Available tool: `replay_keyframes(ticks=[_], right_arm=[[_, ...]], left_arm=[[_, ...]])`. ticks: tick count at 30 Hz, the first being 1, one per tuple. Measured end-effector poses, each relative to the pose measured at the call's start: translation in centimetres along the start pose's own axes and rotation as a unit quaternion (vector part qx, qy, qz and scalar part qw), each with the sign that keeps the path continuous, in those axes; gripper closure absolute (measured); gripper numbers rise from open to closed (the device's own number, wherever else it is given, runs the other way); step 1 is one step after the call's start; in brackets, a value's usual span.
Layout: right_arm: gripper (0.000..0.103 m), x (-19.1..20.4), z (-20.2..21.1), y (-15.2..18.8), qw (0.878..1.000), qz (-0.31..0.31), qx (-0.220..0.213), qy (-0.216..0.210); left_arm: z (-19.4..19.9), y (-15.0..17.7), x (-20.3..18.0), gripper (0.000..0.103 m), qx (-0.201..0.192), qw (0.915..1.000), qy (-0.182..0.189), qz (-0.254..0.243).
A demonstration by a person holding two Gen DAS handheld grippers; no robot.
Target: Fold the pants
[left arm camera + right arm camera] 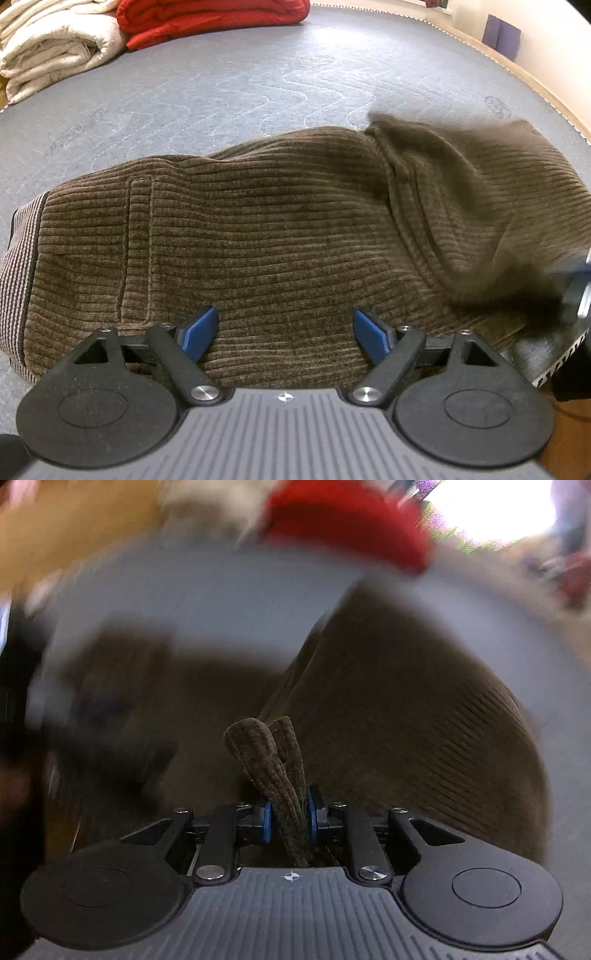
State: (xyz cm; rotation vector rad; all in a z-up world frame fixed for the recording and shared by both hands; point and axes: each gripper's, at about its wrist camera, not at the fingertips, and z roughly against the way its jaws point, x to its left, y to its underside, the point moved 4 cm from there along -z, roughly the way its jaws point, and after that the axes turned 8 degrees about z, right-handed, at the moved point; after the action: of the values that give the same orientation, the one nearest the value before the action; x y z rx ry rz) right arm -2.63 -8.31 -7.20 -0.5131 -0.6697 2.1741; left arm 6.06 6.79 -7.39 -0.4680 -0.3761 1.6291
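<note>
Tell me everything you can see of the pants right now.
The pants are brown ribbed corduroy-like fabric with a striped waistband at the left end, lying across the grey quilted mattress. The right gripper pinches a bunched fold, lifting the blurred right portion. The left gripper hangs open over the near edge.

The pants (280, 229) are brown corduroy with fine ribs, and the waistband (20, 258) has thin pale and dark stripes. The mattress (229, 88) is grey with wavy stitched lines. One folded blanket (207, 18) is bright red, the other (55, 44) cream. Both grippers, left (284, 332) and right (288, 818), are black with blue pads.
</note>
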Motion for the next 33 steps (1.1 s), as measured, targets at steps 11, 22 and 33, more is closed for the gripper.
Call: replay_keyframes(ticks=[11, 22, 33], right_arm=[[0.055, -0.6, 2.4, -1.6, 0.998, -0.029, -0.048, -0.040], [0.090, 1.5, -0.3, -1.8, 0.997, 0.053, -0.046, -0.030], [0.056, 4.0, 0.3, 0.7, 0.988, 0.143, -0.037, -0.040]], left_arm=[[-0.2, 0.0, 0.3, 0.016, 0.002, 1.0000, 0.002, -0.005], [0.0, 0.0, 0.1, 0.016, 0.002, 1.0000, 0.005, 0.000], [-0.1, -0.2, 0.1, 0.014, 0.005, 1.0000, 0.006, 0.000]])
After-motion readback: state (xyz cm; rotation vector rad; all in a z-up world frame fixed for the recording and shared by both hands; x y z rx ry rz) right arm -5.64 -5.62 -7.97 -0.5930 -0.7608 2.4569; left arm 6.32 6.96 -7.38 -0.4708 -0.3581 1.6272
